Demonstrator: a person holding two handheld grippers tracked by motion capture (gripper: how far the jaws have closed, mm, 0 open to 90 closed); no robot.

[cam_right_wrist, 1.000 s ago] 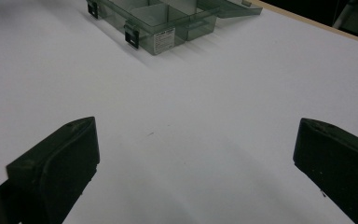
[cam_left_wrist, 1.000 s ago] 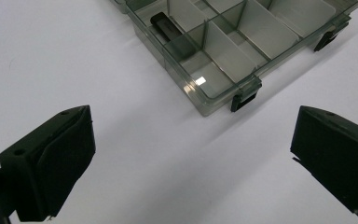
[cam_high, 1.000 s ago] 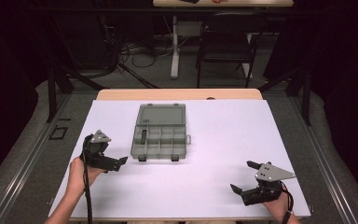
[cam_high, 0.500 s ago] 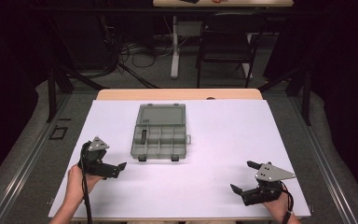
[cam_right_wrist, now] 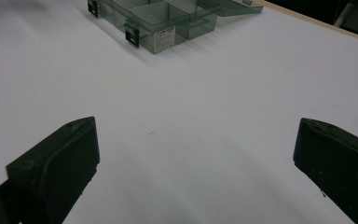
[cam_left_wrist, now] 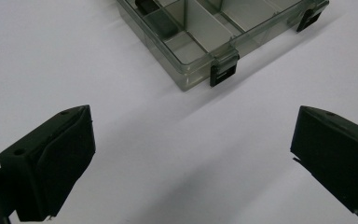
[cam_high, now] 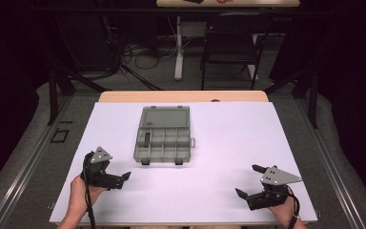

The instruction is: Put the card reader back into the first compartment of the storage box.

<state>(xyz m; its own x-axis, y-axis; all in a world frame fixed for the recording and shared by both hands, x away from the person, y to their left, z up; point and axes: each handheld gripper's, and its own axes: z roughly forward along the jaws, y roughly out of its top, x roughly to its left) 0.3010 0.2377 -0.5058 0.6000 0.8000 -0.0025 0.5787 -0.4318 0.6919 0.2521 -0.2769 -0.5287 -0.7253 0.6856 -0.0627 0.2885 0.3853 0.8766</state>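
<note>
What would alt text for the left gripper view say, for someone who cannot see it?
The left gripper hovers over the white table with its two black jaws wide apart and nothing between them. Ahead lies the near corner of an open clear compartment box, with two black latches along its front edge and a small dark item in one compartment.

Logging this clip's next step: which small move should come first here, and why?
Probably ease the left tool forward toward the organizer box. Both tools are open and empty, the box lies open, and the left one sits nearer its front latches than the right tool.
</note>
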